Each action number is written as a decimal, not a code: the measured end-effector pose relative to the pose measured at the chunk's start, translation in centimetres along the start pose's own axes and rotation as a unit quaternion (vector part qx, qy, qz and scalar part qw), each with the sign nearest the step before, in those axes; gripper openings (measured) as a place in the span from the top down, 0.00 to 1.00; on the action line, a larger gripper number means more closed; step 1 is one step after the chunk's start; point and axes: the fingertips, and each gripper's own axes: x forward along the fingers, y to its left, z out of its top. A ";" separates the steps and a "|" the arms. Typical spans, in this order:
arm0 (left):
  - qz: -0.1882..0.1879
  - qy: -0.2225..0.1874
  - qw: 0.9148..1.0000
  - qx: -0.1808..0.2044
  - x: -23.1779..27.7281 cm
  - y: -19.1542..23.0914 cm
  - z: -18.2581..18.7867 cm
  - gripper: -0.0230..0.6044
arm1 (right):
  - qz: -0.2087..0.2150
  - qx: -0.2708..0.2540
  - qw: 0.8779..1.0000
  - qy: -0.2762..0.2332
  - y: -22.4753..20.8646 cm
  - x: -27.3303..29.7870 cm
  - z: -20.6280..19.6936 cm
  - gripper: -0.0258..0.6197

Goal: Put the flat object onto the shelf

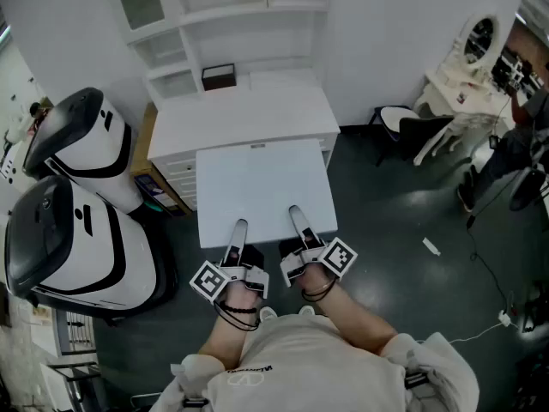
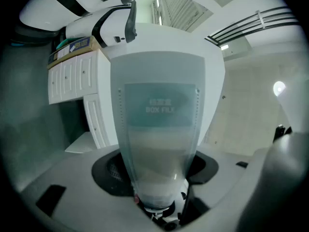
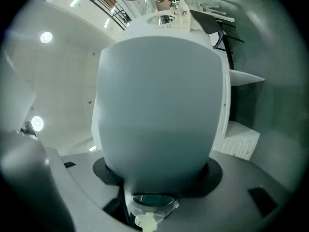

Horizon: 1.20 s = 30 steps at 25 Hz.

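The flat object is a pale translucent box file (image 1: 262, 187), held level in front of me over the dark floor. My left gripper (image 1: 239, 228) is shut on its near edge, left of middle. My right gripper (image 1: 296, 215) is shut on the same edge, right of middle. In the left gripper view the box file (image 2: 161, 110) runs out from between the jaws, its printed label facing the camera. The right gripper view shows the box file's (image 3: 159, 105) plain face filling the frame. Just beyond its far edge stand a white desk (image 1: 244, 114) and the white shelf unit (image 1: 232, 11).
A small dark box (image 1: 219, 76) sits at the back of the desk. Two white-and-black machines (image 1: 81, 140) (image 1: 77, 247) stand close on the left. To the right are a black chair (image 1: 412, 131), a white dressing table (image 1: 467, 67) and cables on the floor (image 1: 493, 273).
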 end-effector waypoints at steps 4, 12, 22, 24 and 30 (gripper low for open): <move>0.000 -0.001 1.000 -0.004 0.0 0.1 0.1 0.53 | 0.000 0.001 1.000 0.000 0.0 0.1 -0.1 0.51; -0.003 0.000 1.000 -0.009 -0.4 0.2 1.2 0.53 | -0.002 -0.003 1.000 -0.004 0.0 0.7 -1.1 0.48; -0.013 0.005 1.000 -0.015 -1.0 0.8 3.3 0.53 | 0.004 -0.014 1.000 -0.007 0.0 1.7 -3.1 0.49; -0.011 0.007 1.000 -0.022 -1.3 1.0 4.2 0.53 | 0.000 -0.015 1.000 -0.008 -0.2 2.1 -4.0 0.49; -0.007 0.004 1.000 -0.022 -0.8 1.9 6.2 0.53 | -0.005 -0.012 1.000 -0.004 -0.9 4.1 -5.0 0.49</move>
